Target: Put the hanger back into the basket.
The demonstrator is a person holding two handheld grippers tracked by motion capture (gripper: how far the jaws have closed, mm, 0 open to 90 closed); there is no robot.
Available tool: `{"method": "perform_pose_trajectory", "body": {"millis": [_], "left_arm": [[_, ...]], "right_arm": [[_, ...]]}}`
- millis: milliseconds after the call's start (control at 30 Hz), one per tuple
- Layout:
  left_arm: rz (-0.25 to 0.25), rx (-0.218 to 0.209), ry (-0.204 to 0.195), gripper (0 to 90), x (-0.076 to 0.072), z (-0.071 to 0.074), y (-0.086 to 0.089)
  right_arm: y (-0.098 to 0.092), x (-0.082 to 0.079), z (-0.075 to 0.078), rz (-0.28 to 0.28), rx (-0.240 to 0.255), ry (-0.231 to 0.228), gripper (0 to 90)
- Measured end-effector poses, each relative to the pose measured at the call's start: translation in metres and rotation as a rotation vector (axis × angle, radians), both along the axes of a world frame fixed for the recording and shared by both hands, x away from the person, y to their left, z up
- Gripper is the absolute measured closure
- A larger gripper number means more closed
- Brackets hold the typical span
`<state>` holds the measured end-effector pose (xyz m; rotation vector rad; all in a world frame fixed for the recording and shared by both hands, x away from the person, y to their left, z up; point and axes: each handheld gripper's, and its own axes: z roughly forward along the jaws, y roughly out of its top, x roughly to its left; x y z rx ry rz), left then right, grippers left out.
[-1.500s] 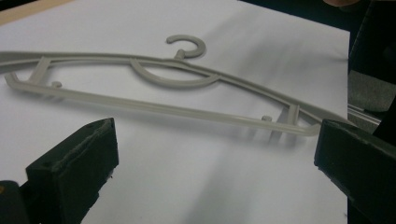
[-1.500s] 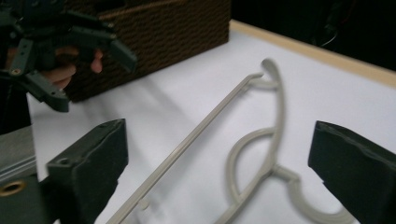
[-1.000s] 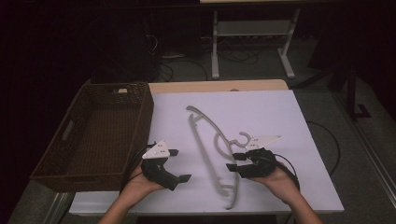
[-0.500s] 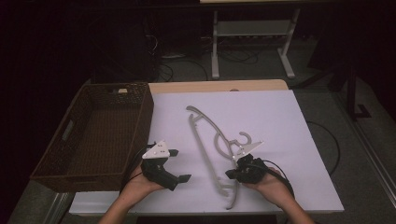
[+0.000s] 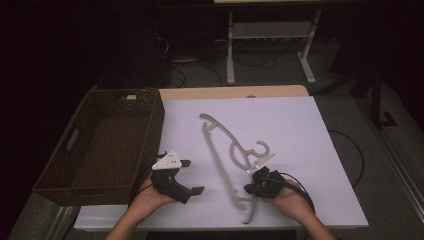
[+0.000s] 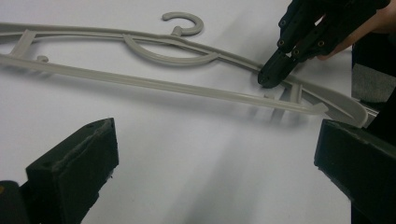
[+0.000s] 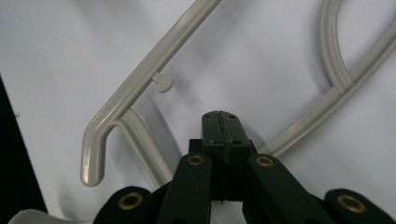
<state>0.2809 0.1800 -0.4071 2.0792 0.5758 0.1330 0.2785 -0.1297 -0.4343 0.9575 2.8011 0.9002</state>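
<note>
A: Checking left gripper (image 5: 191, 176) first. Apart or together?

B: Apart, wide. Gripping nothing. Hovering just left of the grey plastic hanger (image 5: 216, 152), not touching. Same from the left gripper view (image 6: 218, 156): bare white table cover (image 6: 187, 140) between the jaws, hanger (image 6: 154, 84) lying well ahead.

A: And right gripper (image 5: 248, 188)?

B: Pressed together, pad to pad, no gap in the right gripper view (image 7: 220, 116). Tips down on the curved arm of the hanger (image 7: 154, 56), near its end on the person's side. Touching it in the left gripper view too (image 6: 268, 77). Can't tell whether any plastic is pinched between the pads.

A: Placing the hanger?

B: Flat on the white table cover (image 5: 300, 130), running from mid-table toward the near edge, hook pointing right. Between the two grippers. Just right of the brown wicker basket (image 5: 150, 130), not touching it.
</note>
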Motion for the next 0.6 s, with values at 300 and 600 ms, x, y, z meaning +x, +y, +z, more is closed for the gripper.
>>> {"method": "perform_pose_trajectory", "body": {"millis": [300, 600], "left_arm": [[-0.001, -0.002, 0.002, 0.0, 0.000, 0.000, 0.000], [0.001, -0.004, 0.007, 0.0, 0.000, 0.000, -0.001]], "right_arm": [[-0.023, 0.006, 0.002, -0.076, -0.057, -0.031, 89.5], [-0.066, 0.025, 0.004, -0.206, -0.086, -0.072, 89.5]]}}
